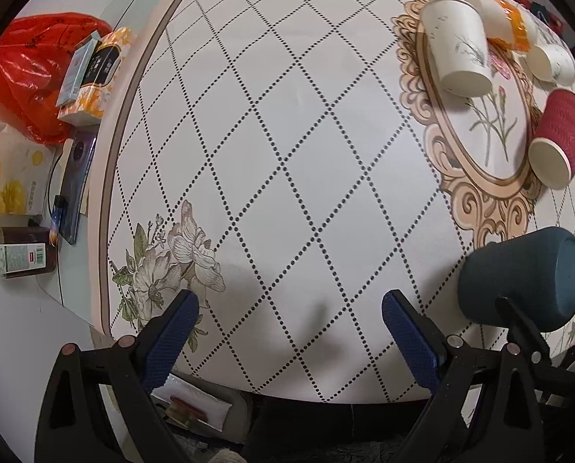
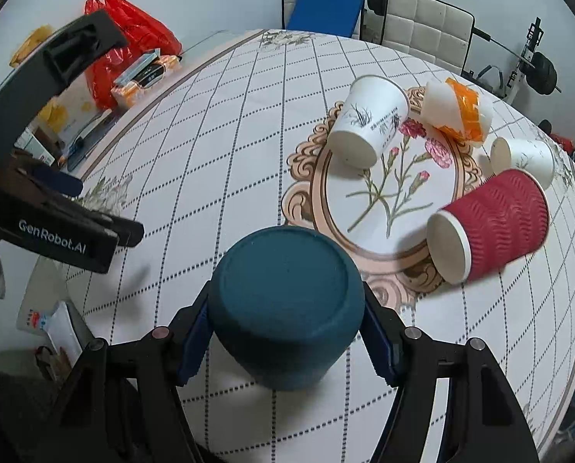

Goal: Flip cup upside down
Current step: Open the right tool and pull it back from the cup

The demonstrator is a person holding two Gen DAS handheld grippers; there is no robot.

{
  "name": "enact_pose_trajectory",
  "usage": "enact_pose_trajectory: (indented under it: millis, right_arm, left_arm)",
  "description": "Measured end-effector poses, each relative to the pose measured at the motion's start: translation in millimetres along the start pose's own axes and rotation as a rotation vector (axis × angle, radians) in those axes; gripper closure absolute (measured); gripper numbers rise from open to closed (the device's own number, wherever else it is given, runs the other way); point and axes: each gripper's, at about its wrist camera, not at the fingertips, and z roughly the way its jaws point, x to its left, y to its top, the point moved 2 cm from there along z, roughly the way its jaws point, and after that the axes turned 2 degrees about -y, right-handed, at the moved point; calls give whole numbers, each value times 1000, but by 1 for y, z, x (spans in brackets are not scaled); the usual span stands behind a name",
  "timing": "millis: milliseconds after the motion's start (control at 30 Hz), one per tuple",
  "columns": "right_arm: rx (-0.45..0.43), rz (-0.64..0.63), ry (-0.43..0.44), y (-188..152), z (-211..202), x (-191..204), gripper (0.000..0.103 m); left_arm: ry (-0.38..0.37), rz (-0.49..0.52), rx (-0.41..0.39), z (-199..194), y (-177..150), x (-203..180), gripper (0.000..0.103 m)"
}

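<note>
Here right hand-held gripper (image 2: 285,341) clenches inverted teal cup (image 2: 287,305); left hand-held gripper (image 1: 289,332) gapes empty; chairs (image 2: 422,23) right-view only.

Black tongs (image 2: 287,341), blue pads (image 2: 380,341), "GenRobot.AI" lettering.

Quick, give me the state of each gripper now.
Left gripper: open, holding nothing.
Right gripper: shut on the teal cup, base facing up.

Cup (image 2: 285,305): dark teal, plain. Tablecloth (image 2: 225,154): white with a dotted black diamond grid and a floral medallion. Ribbed paper cup (image 2: 496,223): red with a white rim.
</note>
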Motion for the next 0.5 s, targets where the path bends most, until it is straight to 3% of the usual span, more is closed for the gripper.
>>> enact_pose_trajectory:
  millis: [300, 500]
  right_arm:
    - [57, 29, -49, -14, -5, 2, 31]
    - [98, 184, -95, -20, -29, -11, 8]
  left_arm:
    - [14, 43, -54, -11, -11, -11, 6]
    - [12, 63, -99, -30, -22, -12, 5]
